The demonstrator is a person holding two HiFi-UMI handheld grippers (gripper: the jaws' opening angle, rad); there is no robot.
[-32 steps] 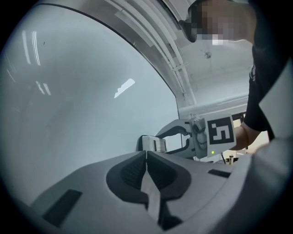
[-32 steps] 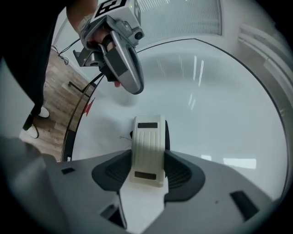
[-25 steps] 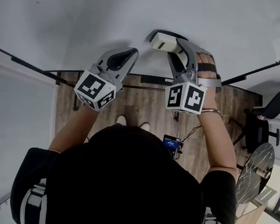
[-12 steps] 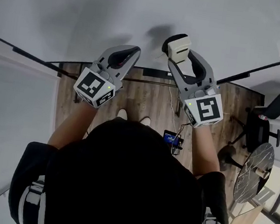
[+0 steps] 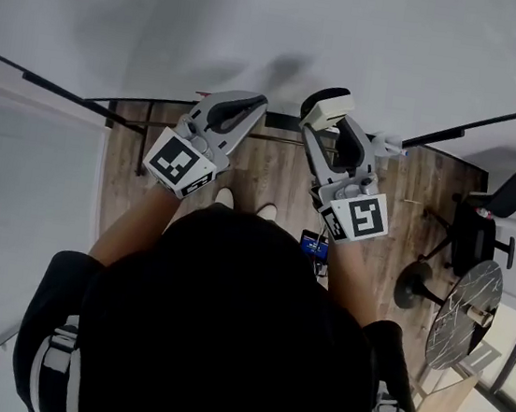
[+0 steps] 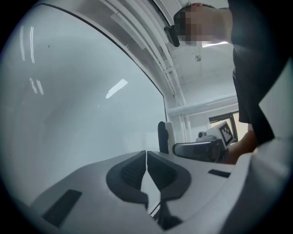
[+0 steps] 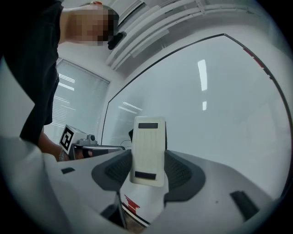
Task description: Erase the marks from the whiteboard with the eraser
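Gripping the eraser (image 5: 330, 109) between its jaws, the right gripper (image 5: 333, 124) sits low on the whiteboard (image 5: 263, 22), just above the bottom edge and a little right of its middle. In the right gripper view the jaws are spread only as far as the eraser's width and press on both of its long sides, so the pale ribbed back of the eraser (image 7: 148, 151) faces the camera and its top stands clear above the right gripper (image 7: 149, 170). The whiteboard (image 7: 219, 105) fills the space behind it.

A second ago the eraser lay sideways and higher up the board. Half a second ago it stood upright but was still above where it is now. Since then it has come down toward the bottom edge, and the right gripper has drawn closer to the person's body.

The left gripper (image 5: 250, 105) has hardly moved. It hangs beside the right one at the bottom edge, left of the middle. Its own view shows the left gripper (image 6: 146, 157) with its jaws pressed together and nothing between them. That view also catches the eraser (image 6: 164, 137) edge-on, its dark felt side turned to the whiteboard (image 6: 82, 100). I cannot tell whether the felt touches the board.

Wooden floor (image 5: 272, 174) and an office chair (image 5: 514, 192) lie below.
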